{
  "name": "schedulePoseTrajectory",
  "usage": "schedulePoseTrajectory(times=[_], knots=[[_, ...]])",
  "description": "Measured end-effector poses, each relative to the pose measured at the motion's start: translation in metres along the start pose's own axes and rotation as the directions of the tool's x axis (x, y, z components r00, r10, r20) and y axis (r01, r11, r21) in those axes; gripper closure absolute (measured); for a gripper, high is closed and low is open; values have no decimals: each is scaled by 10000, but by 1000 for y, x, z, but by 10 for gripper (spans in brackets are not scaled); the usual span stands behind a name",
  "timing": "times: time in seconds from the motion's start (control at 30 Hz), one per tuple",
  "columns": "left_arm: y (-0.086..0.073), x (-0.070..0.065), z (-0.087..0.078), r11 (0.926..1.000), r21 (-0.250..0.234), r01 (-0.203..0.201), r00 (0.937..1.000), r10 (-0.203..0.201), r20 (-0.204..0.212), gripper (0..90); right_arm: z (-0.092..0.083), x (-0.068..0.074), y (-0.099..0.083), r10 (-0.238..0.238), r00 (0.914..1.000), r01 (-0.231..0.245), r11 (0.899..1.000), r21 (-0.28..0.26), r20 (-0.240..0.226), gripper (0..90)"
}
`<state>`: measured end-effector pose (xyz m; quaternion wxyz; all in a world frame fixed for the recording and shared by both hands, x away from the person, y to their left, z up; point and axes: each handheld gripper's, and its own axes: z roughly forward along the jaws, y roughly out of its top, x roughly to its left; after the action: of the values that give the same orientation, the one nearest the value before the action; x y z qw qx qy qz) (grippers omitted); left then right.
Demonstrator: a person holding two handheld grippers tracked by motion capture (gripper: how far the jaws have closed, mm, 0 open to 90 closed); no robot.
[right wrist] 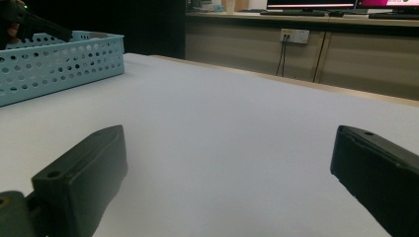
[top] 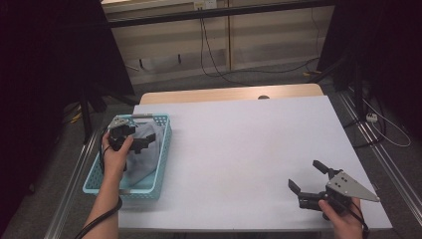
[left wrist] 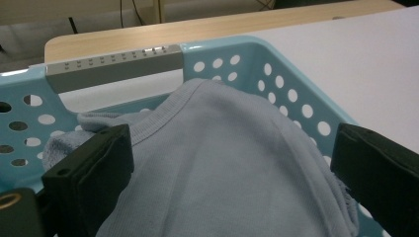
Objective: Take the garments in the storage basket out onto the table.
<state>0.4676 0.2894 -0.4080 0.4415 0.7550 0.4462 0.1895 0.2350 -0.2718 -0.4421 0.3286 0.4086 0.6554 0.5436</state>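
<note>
— While hovering over the light blue perforated basket at the table's left edge, with the left gripper spread wide either side of the grey-blue knit garment: where to bite?

— Best on the raised hump just behind the ribbed neckline, not on the loose edge near the basket wall. Lower straight down, sink both jaws into the fabric, then close fully before lifting.

— And the risk?

— Catching only the top layer, or snagging a jaw on the perforated rim. Better kept centred, well clear of the grey handle bar.

— Right gripper?

— Resting wide apart and empty over the white tabletop near the front right corner, well apart from the basket. Ready to take a second hold once the garment clears the rim.
</note>
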Motion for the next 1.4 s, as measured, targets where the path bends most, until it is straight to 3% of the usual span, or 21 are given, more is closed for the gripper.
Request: schedulePoseTrajectory(times=[0.5, 0.63, 0.83, 0.93, 1.07, 1.27, 1.4], knots=[[2, 1, 19, 9928, 1102, -460, 9989, 458, 46, 24, 1, -1, -1, 69, 10000, -69, 10000, 26, 24, 5], [1, 3, 21, 9918, 1175, -506, 9987, 498, 99, 20, 1, -1, -1, 81, 10000, -81, 10000, 34, 18, 5], [-4, 4, 26, 9917, 1257, -253, 9997, 242, 102, 7, 0, -1, -1, 81, 10000, -81, 10000, 41, 14, 7], [-6, 3, 29, 9885, 1448, -432, 9990, 438, -10, 0, 0, -1, -1, 72, 10000, -72, 10000, 38, 4, 7], [-10, 6, 32, 9893, 1450, -157, 9998, 143, 109, 0, 0, 0, -1, 61, 10000, -61, 10000, 75, 4, 9], [-12, 4, 37, 9859, 1633, -357, 9992, 382, -120, 0, -1, 0, -1, 24, 10000, -24, 10000, 34, -5, 9], [-13, 5, 38, 9855, 1669, -308, 9994, 329, -97, 1, 0, 1, -1, 6, 10000, -6, 10000, 35, -44, 9]])
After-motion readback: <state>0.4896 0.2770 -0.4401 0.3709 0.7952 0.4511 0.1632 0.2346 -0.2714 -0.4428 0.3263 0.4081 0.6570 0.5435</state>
